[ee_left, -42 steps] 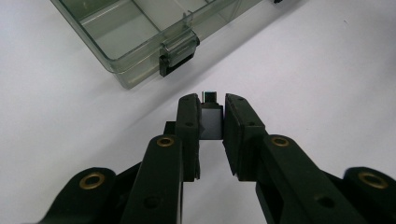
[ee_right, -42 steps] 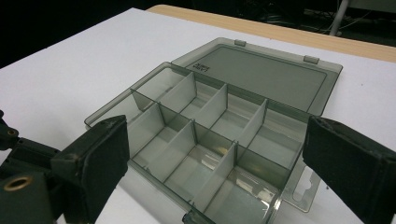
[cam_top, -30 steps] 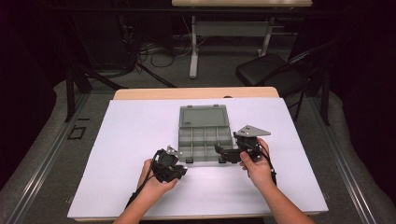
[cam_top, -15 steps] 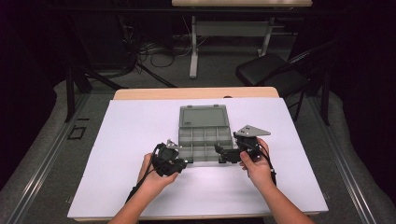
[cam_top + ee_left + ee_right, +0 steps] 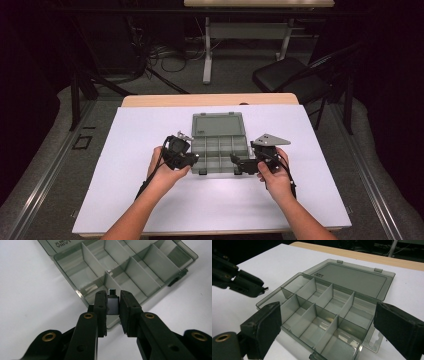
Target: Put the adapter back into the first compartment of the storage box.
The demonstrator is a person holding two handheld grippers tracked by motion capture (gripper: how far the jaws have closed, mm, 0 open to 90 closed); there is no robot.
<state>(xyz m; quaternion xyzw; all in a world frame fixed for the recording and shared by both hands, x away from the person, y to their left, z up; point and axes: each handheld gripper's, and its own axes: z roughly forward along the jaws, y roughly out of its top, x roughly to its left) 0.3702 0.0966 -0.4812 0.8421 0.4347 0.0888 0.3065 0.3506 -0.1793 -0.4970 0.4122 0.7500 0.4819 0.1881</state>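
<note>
White sheeting covers the table (image 5: 125, 200), and on it lies the compartment box (image 5: 219, 150), lid folded flat on its far side. I hold my left gripper (image 5: 111, 305) at the box's near-left corner, jaws pinched almost together on a small dark block (image 5: 112, 305) with a pale tab on top; what the block is, I cannot tell from this close view. It hangs just over the box's near wall, above the corner compartment. My right gripper (image 5: 327, 332) sits at the box's near-right edge, jaws spread wide and empty, framing the near row of compartments. Both hands flank the box.
</note>
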